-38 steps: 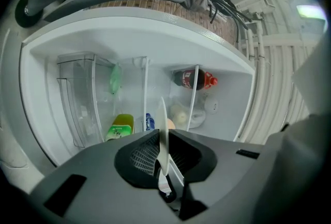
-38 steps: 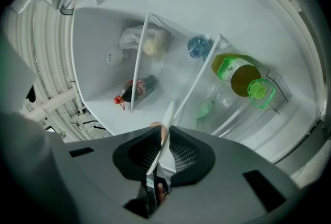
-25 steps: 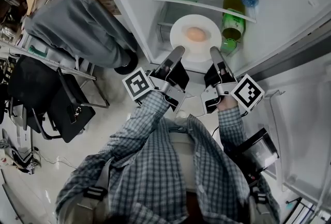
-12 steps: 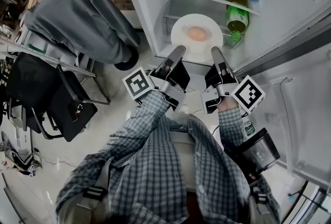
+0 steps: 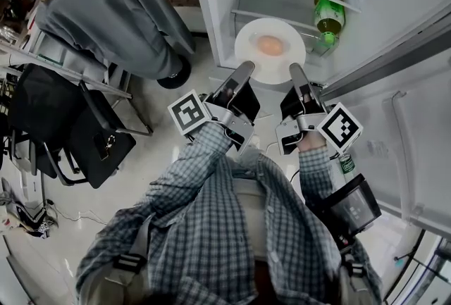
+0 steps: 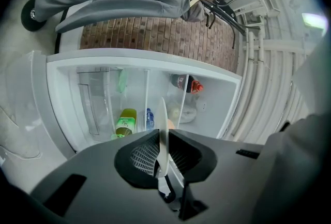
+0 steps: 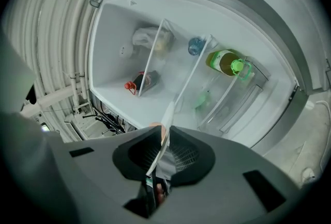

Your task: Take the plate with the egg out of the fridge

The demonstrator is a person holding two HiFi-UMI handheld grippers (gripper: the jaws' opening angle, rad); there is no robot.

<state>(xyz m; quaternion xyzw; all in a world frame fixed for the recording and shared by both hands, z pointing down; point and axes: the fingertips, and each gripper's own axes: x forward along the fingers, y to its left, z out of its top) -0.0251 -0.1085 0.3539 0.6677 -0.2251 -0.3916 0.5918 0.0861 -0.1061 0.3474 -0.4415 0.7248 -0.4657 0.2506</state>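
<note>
At the centre of the head view, the left gripper (image 5: 244, 70) and the right gripper (image 5: 295, 71) are each clamped on the near rim of the white plate (image 5: 270, 65), which is seen edge-on between the closed jaws in both gripper views. The egg (image 5: 270, 46) lies on it. Beyond, at the mouth of the open fridge (image 5: 402, 8), the plate's far rim perhaps overlaps a shelf; a green bottle (image 5: 328, 15) is partly hidden

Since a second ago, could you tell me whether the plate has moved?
Yes. In the head view the plate has drawn away from the green bottle, coming outward from the fridge.
</note>
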